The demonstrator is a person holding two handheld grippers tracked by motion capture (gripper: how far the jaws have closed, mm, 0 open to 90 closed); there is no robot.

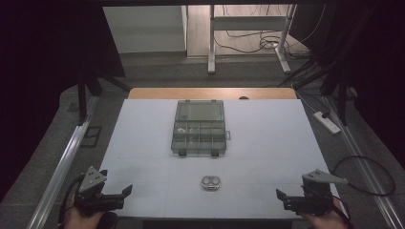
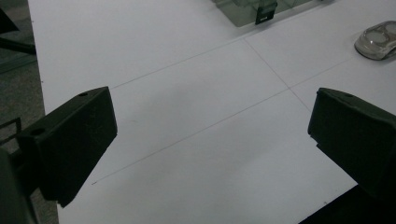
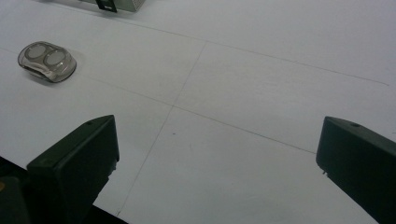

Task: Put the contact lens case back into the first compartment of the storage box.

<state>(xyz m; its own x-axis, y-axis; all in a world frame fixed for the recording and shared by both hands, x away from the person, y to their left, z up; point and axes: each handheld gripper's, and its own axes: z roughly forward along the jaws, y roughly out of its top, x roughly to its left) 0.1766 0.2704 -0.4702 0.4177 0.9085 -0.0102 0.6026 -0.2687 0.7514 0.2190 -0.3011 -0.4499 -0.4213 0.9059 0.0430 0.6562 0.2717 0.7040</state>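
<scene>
A clear grey compartment box (image 1: 199,127) lies in the middle of the white table (image 1: 143,138), its lid folded back; small pale parts sit in a few compartments. Nearer me lies a small clear oval case with two round discs (image 1: 210,182) (image 2: 377,40) (image 3: 47,61). My left gripper (image 1: 125,192) (image 2: 210,135) rests at the front left corner, jaws wide open over bare table. My right gripper (image 1: 281,195) (image 3: 217,154) rests at the front right corner, also open with nothing between its jaws. Both point inward toward the oval case.
A wooden strip (image 1: 212,93) borders the table's far edge. A white power strip (image 1: 326,121) and cables lie on the floor to the right. A desk frame (image 1: 248,28) stands beyond the table. Metal rails (image 1: 62,162) run along both sides.
</scene>
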